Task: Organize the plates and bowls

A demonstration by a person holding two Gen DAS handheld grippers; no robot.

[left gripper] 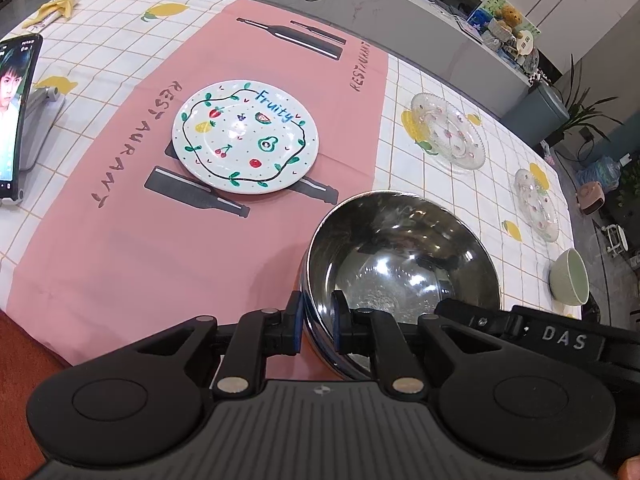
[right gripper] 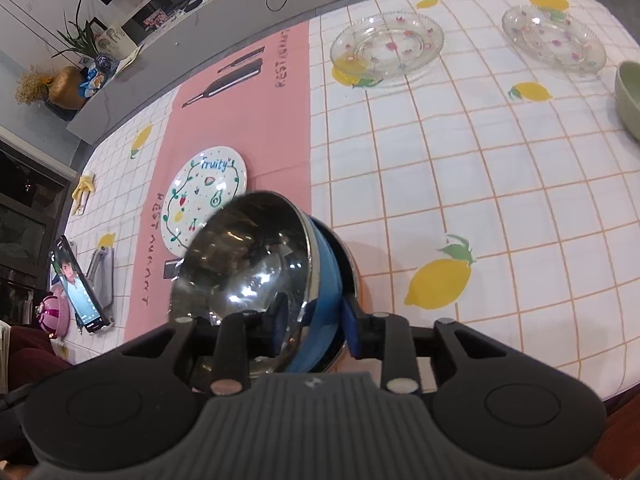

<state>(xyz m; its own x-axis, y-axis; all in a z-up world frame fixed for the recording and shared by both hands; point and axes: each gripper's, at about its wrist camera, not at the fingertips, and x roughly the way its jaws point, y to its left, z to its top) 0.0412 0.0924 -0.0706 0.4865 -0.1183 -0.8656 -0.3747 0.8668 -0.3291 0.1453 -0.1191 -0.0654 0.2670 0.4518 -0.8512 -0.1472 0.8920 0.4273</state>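
A table covered by a white checked lemon-print cloth [left gripper: 440, 92] with a pink printed panel is seen. On it, a round white fruit-painted plate [left gripper: 245, 137] lies centre-left, two clear glass plates [left gripper: 448, 132] [left gripper: 536, 204] and a pale green bowl [left gripper: 570, 282] at right, and a propped phone [left gripper: 16, 116] at far left.

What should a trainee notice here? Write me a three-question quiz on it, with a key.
1. True or false: the left claw is shut on the rim of the steel bowl.
2. How many clear glass plates lie on the tablecloth?
3. Which word is painted on the white plate? A) Fruity B) Lemon C) Cherry

Key: 1 true; 2 two; 3 A.
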